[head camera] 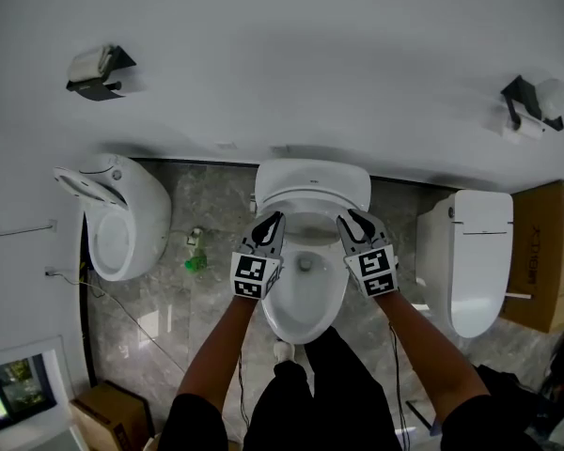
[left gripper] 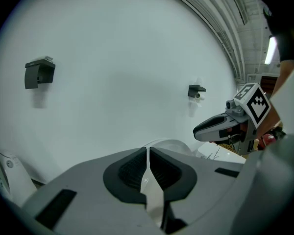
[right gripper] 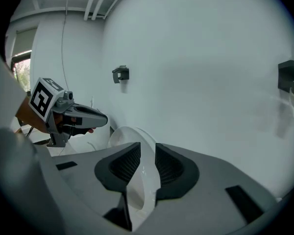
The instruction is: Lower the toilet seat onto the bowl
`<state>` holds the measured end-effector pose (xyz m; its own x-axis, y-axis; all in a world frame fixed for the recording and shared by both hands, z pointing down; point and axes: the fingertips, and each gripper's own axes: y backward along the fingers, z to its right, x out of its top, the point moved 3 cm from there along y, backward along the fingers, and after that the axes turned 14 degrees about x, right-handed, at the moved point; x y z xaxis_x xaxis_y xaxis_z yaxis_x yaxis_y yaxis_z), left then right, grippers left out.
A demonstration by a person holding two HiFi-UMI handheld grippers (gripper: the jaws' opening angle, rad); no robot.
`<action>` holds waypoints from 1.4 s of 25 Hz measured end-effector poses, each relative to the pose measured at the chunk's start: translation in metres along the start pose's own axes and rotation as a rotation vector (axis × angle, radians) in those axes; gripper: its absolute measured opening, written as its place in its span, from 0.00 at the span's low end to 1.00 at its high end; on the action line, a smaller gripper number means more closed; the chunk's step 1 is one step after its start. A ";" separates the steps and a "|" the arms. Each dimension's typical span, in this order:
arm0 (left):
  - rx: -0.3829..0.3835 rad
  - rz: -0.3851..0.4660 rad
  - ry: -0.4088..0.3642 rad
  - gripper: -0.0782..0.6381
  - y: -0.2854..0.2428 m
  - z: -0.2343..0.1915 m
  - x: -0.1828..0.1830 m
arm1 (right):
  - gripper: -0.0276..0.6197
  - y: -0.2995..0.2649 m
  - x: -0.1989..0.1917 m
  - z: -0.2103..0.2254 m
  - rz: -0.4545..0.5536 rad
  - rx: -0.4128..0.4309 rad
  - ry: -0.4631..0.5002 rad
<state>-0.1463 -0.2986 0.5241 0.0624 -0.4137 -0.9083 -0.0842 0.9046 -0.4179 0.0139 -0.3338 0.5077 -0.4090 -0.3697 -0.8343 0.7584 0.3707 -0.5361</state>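
**Toilet seat** (right gripper: 131, 134): white, glossy and thin, with a rounded outline. Raised off the bowl (head camera: 305, 294) of the middle toilet, towards its rear, with one side of the rim in each claw. Exact tilt not readable.

**Left gripper** (head camera: 274, 217): at the seat's left side. Jaws pinched almost together on a thin white sliver of rim.

**Right gripper** (head camera: 351, 216): at the seat's right side. Jaws at a middling gap, the rim passing between the ribbed pads (right gripper: 125, 164), not visibly clamped.

**Count by kind:**
- Toilets, three, all white and in a row against the wall:
  - middle toilet, as above
  - left toilet (head camera: 122, 219), open
  - right toilet (head camera: 479, 261), lid down
- Paper holders, two, dark and wall-mounted: one upper left (head camera: 99, 71), one upper right (head camera: 536, 106).
- Cardboard boxes, two: one at the far right (head camera: 545, 252), one at lower left (head camera: 108, 412).
- Green bottle (head camera: 195, 261), one, on the grey stone floor (head camera: 216, 332) between the left and middle toilets.
- Grippers, two, each with one marker cube.
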 end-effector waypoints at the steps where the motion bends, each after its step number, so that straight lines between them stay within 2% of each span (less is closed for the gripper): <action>1: 0.000 -0.005 -0.016 0.13 -0.005 -0.002 -0.001 | 0.21 -0.004 -0.001 0.002 -0.003 -0.001 -0.002; 9: -0.022 -0.043 -0.124 0.14 -0.035 -0.009 -0.004 | 0.21 -0.036 -0.004 0.018 -0.057 0.021 0.030; 14: -0.074 -0.073 -0.170 0.26 -0.043 -0.006 -0.010 | 0.22 -0.047 0.000 0.019 -0.070 0.047 0.042; 22: -0.062 -0.099 -0.186 0.28 -0.061 -0.009 -0.015 | 0.23 -0.063 -0.009 0.022 -0.118 0.070 0.083; 29: -0.059 -0.101 -0.184 0.27 -0.062 -0.009 -0.015 | 0.20 -0.062 -0.009 0.021 -0.168 0.060 0.195; 35: -0.065 -0.121 -0.157 0.27 -0.055 -0.010 -0.016 | 0.19 -0.059 -0.009 0.015 -0.173 0.067 0.192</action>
<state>-0.1521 -0.3431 0.5612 0.2294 -0.4935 -0.8390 -0.1301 0.8387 -0.5289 -0.0195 -0.3651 0.5488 -0.6196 -0.2518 -0.7434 0.6981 0.2561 -0.6686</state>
